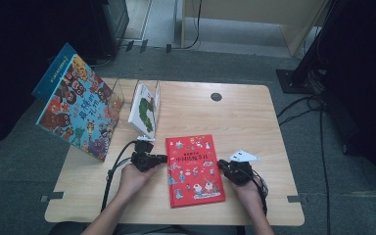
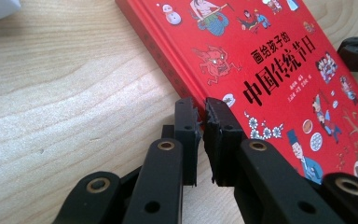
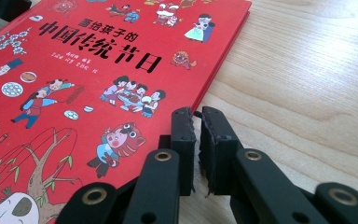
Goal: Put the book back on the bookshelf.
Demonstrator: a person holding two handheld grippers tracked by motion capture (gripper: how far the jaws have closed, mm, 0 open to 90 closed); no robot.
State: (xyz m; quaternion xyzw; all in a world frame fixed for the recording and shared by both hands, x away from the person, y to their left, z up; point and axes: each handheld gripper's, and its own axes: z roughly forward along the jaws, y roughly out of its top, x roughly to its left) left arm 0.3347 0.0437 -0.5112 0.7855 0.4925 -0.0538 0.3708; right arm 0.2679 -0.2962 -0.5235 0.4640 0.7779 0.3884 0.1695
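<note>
Lying flat mid-table [image 1: 254, 105], the red picture book [image 1: 194, 169] sits between both grippers. Left gripper [image 2: 203, 108] and right gripper [image 3: 195, 114], jaws closed on nothing, flank its edges; closed jaws may just push it askew.

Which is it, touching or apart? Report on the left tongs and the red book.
Cannot tell. In the left gripper view the left tongs end at the edge of the red book, but their tips hide contact or gap.
</note>
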